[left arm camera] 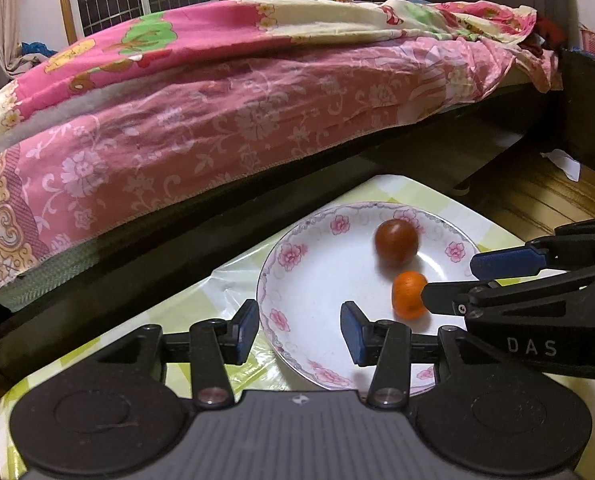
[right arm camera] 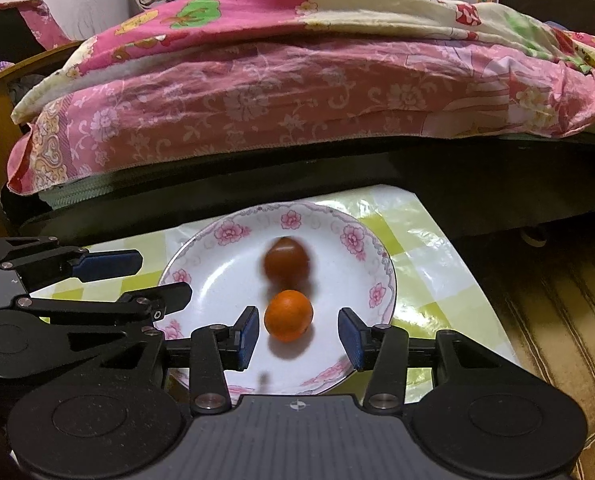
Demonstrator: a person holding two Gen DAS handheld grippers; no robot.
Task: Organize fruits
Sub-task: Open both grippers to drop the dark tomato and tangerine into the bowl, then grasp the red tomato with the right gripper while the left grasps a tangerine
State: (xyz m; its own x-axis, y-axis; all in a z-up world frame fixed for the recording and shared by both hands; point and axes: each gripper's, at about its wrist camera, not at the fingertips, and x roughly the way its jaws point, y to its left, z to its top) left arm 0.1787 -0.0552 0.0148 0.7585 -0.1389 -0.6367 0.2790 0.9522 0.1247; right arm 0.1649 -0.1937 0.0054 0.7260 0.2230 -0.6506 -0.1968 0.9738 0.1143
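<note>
A white plate (left arm camera: 317,276) with pink flowers on its rim (right arm camera: 233,232) holds an orange mandarin (left arm camera: 407,294) and a dark red fruit (left arm camera: 395,242). In the right wrist view the mandarin (right arm camera: 288,314) lies between my right gripper's open fingers, not touched, and the red fruit (right arm camera: 286,262) is blurred behind it. My right gripper (right arm camera: 297,338) is open over the plate. My left gripper (left arm camera: 299,330) is open and empty over the plate's left rim. The right gripper (left arm camera: 453,282) enters the left view from the right; the left gripper (right arm camera: 161,280) enters the right view from the left.
The plate sits on a small table with a yellow-green checked plastic cover (right arm camera: 421,264). A bed with pink flowered bedding (left arm camera: 217,112) and a dark frame (right arm camera: 377,172) runs close behind. Wooden floor (right arm camera: 557,320) lies to the right, dark drawers (left arm camera: 593,120) at far right.
</note>
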